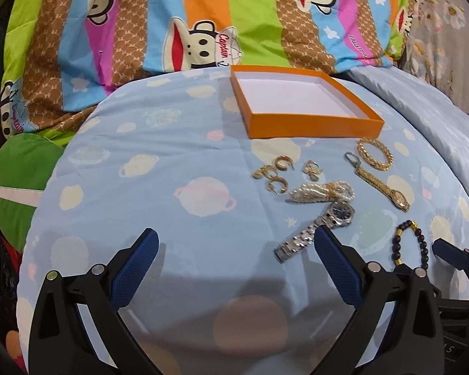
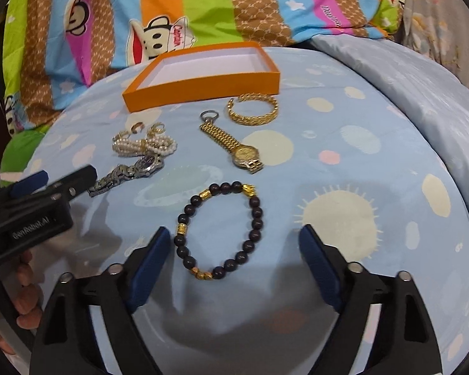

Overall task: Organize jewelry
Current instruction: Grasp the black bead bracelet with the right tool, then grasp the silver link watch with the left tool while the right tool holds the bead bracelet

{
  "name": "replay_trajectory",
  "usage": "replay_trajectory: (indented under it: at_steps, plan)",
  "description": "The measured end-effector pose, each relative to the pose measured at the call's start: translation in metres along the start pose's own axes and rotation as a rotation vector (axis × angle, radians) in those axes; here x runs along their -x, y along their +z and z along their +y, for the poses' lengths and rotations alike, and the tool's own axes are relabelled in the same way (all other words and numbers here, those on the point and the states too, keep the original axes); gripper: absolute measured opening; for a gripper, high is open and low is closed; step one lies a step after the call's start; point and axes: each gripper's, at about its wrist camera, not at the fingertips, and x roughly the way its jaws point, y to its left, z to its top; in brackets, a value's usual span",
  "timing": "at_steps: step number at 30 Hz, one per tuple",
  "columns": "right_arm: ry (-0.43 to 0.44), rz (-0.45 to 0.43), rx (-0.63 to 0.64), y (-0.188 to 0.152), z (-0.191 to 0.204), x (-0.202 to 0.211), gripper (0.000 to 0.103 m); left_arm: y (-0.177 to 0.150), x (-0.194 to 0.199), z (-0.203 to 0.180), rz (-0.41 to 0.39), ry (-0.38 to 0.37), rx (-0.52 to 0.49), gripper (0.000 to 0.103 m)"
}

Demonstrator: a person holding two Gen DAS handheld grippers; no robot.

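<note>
An empty orange box (image 1: 312,126) (image 2: 203,89) sits on the blue bedsheet. In front of it lie gold hoop earrings (image 1: 273,175), a pearl bracelet (image 1: 322,190) (image 2: 143,147), a silver watch (image 1: 315,226) (image 2: 131,172), a gold watch (image 1: 383,186) (image 2: 234,145), a gold chain bracelet (image 1: 375,154) (image 2: 254,109) and a dark bead bracelet (image 1: 411,242) (image 2: 222,229). My left gripper (image 1: 236,236) is open and empty, its right finger beside the silver watch band. My right gripper (image 2: 234,234) is open, its jaws either side of the bead bracelet.
A striped cartoon-monkey quilt (image 1: 172,25) is piled behind the box. A plain blue blanket (image 2: 406,72) is bunched at the right. The left gripper's body (image 2: 31,212) and the hand holding it show at the left of the right wrist view.
</note>
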Motion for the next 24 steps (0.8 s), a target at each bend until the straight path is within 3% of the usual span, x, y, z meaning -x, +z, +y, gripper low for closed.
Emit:
replay_trajectory:
  at_steps: [4,6,10,12,21,23,24]
  plan:
    - [-0.013,-0.011,0.024,0.0,0.006,-0.001,0.064,0.0,-0.002,0.004,0.012,-0.014,0.014,0.097]
    - [-0.01,-0.018,0.022,0.001,0.005,-0.001,0.05,0.0,-0.002,0.004,0.014,-0.021,0.009,0.097]
    - [0.002,-0.025,0.02,0.001,0.005,0.001,0.035,-0.001,-0.002,0.001,0.018,-0.033,-0.007,0.097]
    - [0.01,-0.028,0.014,0.001,0.003,0.001,0.016,-0.001,-0.003,-0.001,0.024,-0.041,-0.015,0.097]
    - [0.049,-0.033,-0.027,-0.001,-0.008,0.007,0.013,0.007,-0.011,-0.028,0.026,-0.051,-0.127,0.097]
    - [0.057,-0.03,-0.044,-0.001,-0.012,0.007,0.013,0.009,-0.015,-0.03,0.035,-0.066,-0.131,0.09]
    - [0.061,-0.027,-0.051,-0.001,-0.014,0.006,0.007,0.01,-0.018,-0.031,0.046,-0.08,-0.131,0.086]
